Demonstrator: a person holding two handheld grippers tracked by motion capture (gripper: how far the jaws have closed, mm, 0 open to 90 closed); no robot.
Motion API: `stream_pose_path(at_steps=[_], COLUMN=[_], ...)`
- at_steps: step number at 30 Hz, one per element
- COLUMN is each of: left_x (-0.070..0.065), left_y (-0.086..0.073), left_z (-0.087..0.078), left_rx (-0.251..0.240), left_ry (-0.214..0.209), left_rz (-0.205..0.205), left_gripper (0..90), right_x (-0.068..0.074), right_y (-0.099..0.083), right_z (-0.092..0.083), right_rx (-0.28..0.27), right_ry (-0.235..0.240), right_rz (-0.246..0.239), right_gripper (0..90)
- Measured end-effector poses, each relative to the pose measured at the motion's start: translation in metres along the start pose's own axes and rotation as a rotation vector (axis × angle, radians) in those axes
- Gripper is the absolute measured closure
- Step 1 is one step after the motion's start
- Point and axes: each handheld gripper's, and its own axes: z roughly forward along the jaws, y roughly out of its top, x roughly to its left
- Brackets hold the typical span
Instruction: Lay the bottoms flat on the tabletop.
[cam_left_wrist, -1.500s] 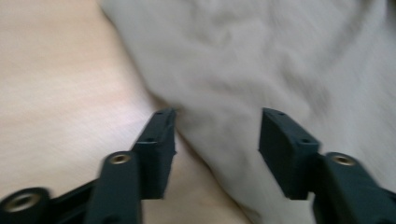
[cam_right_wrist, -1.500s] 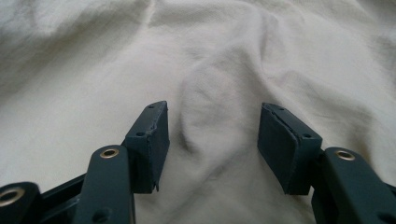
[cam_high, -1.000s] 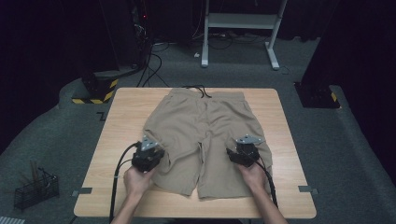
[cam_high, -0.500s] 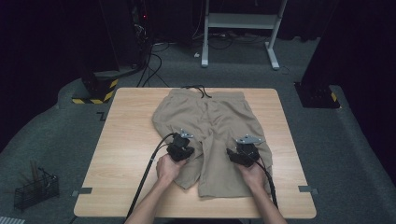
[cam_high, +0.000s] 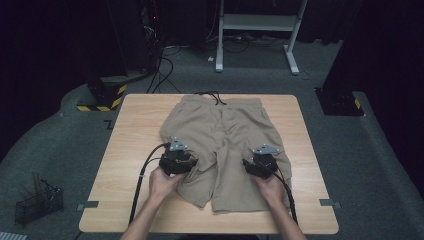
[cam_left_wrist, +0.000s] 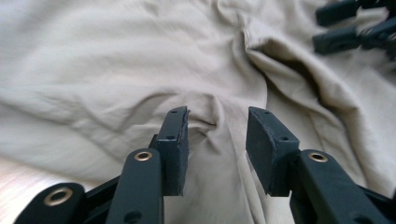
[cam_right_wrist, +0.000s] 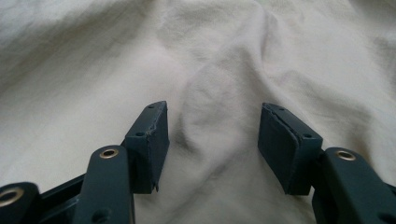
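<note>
Khaki shorts (cam_high: 225, 145) lie on the worktop (cam_high: 125, 165), left leg folded inward. Left gripper (cam_left_wrist: 217, 140) jaws have just been opening, with no cloth pinched between them. Right gripper (cam_right_wrist: 212, 144) jaws stand open over the right leg. Folding looks barely begun; further folds remain.

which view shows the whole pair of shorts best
The high view: the beige shorts lie whole on the table, waistband far, left leg folded inward. The left gripper view gives close creased fabric between open left tongs; the right gripper view gives smooth cloth under open right tongs.
</note>
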Motion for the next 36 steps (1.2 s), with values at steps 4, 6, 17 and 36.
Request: stream_pose_path(at_steps=[4,6,17,36], left_x=[0.012,0.015,0.016,-0.023], left_y=[-0.009,-0.012,-0.047,-0.028], left_z=[-0.023,-0.026,-0.009,0.039], left_rx=[-0.040,-0.039,0.052,0.051], left_ry=[0.039,0.053,0.104,0.149], left_rz=[-0.032,-0.041,-0.113,-0.013], left_gripper=[58.6,58.5,54.0,47.2], right_x=[0.001,0.001,0.001,0.001], right_y=[0.000,0.000,0.000,-0.001], right_z=[0.000,0.000,0.000,-0.001], right_rx=[0.001,0.001,-0.002,-0.003], right_ry=[-0.003,-0.005,-0.011,-0.014], right_rz=[0.000,-0.001,-0.006,-0.004], right_gripper=[43.3,43.4,43.2,43.2])
